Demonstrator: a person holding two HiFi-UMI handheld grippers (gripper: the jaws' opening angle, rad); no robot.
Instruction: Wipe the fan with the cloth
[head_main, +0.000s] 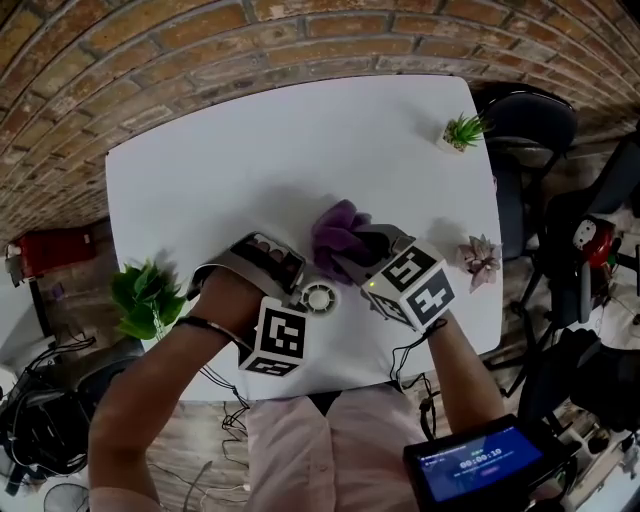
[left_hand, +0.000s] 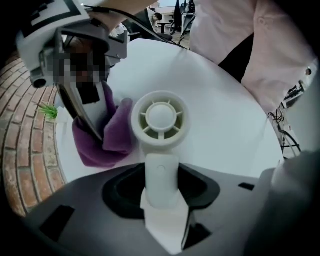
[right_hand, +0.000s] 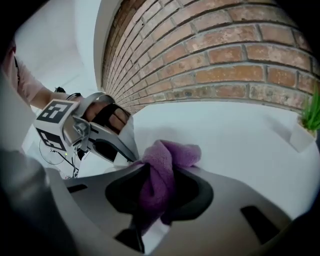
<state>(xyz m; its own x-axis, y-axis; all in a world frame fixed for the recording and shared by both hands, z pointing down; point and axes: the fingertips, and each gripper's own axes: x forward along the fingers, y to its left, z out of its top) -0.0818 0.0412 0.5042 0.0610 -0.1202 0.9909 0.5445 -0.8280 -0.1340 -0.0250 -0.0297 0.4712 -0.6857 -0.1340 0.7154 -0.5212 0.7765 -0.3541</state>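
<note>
A small white hand fan (left_hand: 160, 120) with a round grille head hangs over the white table (head_main: 300, 150). My left gripper (left_hand: 161, 197) points straight down and is shut on the fan's handle (left_hand: 161, 175). In the head view the fan (head_main: 318, 297) shows between my two grippers. A purple cloth (right_hand: 162, 170) is bunched between the jaws of my right gripper (right_hand: 150, 215), which is shut on it. In the left gripper view the purple cloth (left_hand: 107, 132) lies against the left side of the fan head. In the head view the cloth (head_main: 340, 235) sits just above the fan.
A small potted plant (head_main: 463, 131) stands at the table's far right corner and a pale succulent (head_main: 481, 257) at its right edge. A leafy green plant (head_main: 145, 298) is at the near left corner. A brick wall (head_main: 200, 40) runs behind the table.
</note>
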